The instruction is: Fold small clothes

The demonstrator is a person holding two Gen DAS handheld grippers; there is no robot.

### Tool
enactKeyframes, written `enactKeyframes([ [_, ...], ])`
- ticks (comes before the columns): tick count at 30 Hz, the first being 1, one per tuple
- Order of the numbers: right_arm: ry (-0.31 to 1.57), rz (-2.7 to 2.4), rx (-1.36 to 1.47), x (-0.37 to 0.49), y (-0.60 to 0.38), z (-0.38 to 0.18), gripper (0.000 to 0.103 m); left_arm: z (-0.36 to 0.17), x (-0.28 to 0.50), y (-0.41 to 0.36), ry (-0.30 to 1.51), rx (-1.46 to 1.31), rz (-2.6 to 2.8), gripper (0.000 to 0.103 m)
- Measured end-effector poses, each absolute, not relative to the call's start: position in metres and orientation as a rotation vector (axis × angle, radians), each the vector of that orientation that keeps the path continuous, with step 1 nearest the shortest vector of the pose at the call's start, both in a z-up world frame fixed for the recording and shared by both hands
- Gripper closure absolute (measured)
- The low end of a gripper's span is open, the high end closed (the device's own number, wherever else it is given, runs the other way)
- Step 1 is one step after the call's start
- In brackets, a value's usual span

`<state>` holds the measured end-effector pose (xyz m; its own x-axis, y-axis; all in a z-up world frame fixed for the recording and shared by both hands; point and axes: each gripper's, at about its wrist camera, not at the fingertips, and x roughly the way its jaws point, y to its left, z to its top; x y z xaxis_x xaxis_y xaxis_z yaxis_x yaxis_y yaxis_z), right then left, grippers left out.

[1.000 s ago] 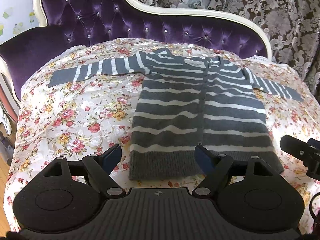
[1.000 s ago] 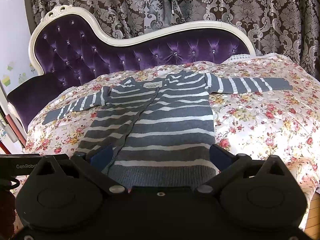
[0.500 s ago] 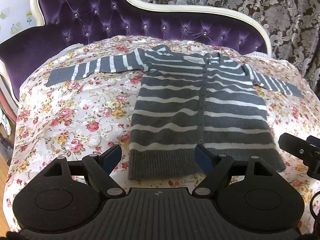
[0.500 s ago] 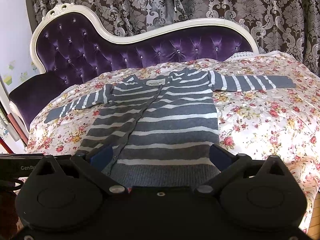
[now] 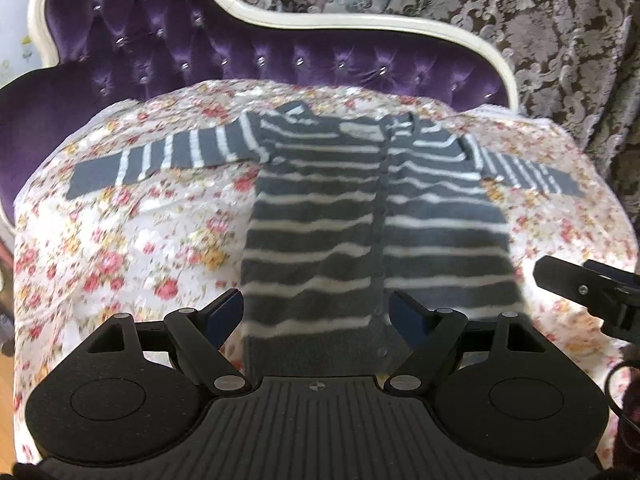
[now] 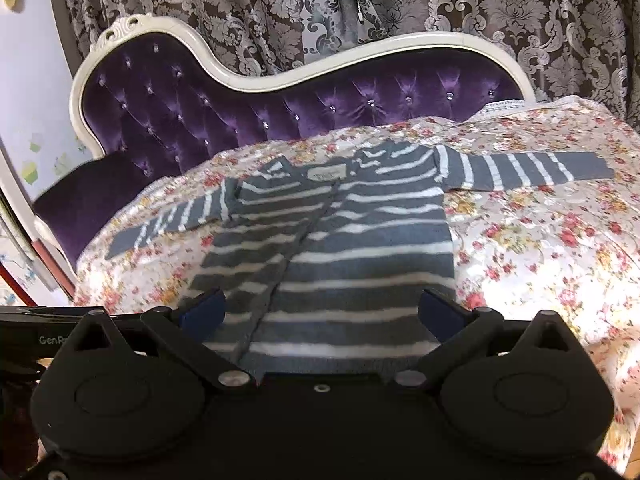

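A small grey cardigan with white stripes [image 5: 372, 216] lies flat and face up on a floral sheet, both sleeves spread out sideways; it also shows in the right wrist view [image 6: 340, 248]. My left gripper [image 5: 318, 312] is open and empty, hovering over the left half of the hem. My right gripper [image 6: 320, 310] is open and empty, hovering over the right half of the hem. The hem's near edge is hidden behind both gripper bodies. The right gripper's finger shows at the right edge of the left wrist view [image 5: 576, 288].
The floral sheet [image 5: 120, 248] covers a sofa seat with a purple tufted back [image 6: 280, 108] and white frame. Patterned curtains [image 6: 480, 0] hang behind. The sheet drops off at the left and right edges.
Both grippers have moved forward and lower over the cardigan's hem, so the cardigan looks larger and nearer. Both stay open. The cardigan has not moved.
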<state>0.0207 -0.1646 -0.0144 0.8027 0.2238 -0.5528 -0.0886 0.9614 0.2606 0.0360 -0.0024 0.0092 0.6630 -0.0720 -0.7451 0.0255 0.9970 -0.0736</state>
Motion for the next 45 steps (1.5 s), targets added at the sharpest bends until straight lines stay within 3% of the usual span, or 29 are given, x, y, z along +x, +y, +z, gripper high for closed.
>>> enactKeyframes([
  [12,0.527,0.205,0.218,0.081,-0.185,0.029,0.001,0.056,0.104,0.013,0.736,-0.149,-0.169,0.024],
  [19,0.444,0.178,0.144,0.133,-0.191,0.031,0.001,0.057,0.157,0.002,0.653,-0.033,-0.124,0.024],
  [28,0.445,0.154,0.007,0.221,-0.207,-0.015,0.002,0.000,0.242,-0.003,0.669,0.076,-0.043,0.024],
  [30,0.480,0.151,-0.001,0.242,-0.213,-0.030,0.012,-0.019,0.262,-0.001,0.690,0.087,-0.026,0.024],
  [32,0.516,0.152,0.014,0.263,-0.220,-0.044,0.015,-0.036,0.277,-0.001,0.707,0.100,-0.015,0.024],
  [40,0.570,0.114,-0.039,0.333,-0.233,-0.072,0.018,-0.093,0.330,0.006,0.791,0.110,0.026,0.024],
  [45,0.611,0.103,-0.045,0.362,-0.238,-0.085,0.018,-0.106,0.336,0.020,0.762,0.093,0.016,0.015],
])
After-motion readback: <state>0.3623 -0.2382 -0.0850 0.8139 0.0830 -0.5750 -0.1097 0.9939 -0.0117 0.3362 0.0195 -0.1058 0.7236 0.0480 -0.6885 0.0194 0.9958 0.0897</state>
